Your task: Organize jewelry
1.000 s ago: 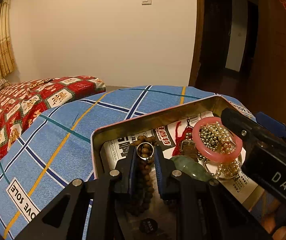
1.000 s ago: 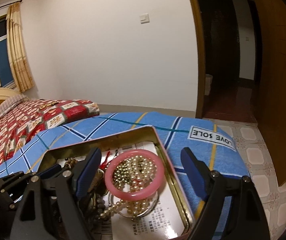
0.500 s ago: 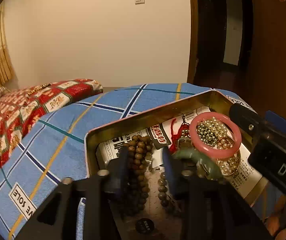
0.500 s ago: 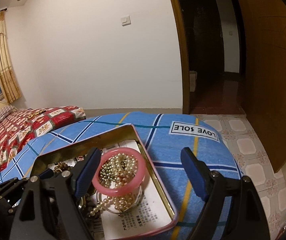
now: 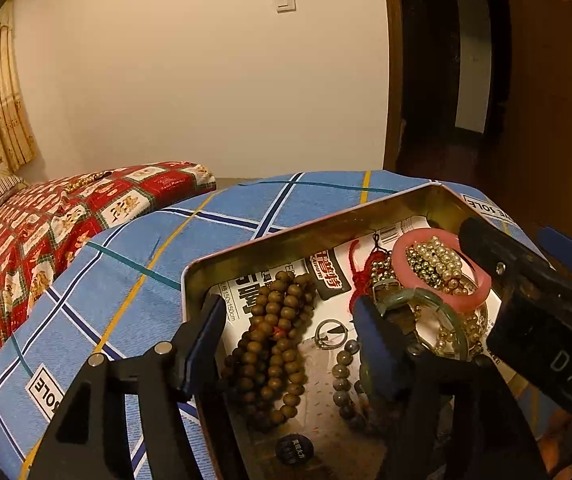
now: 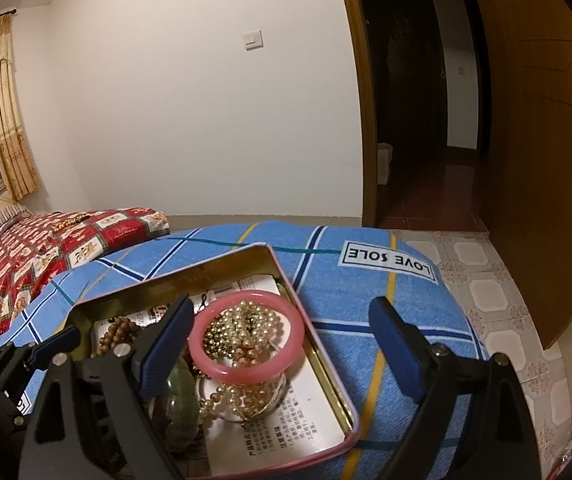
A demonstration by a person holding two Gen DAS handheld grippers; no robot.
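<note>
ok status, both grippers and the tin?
Left gripper open over wooden beads. Right gripper open, straddling the tin's wall by pink bangle. Both empty.

The left gripper's right finger [image 5: 378, 344] hid part of the green bangle [image 5: 442, 316], and the tin's [image 5: 306, 236] near edge was cut off.

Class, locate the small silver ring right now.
In the left wrist view, the silver ring lies on the tin's floor, between the brown bead strand and the grey bead strand, between the open left gripper's fingers.
</note>
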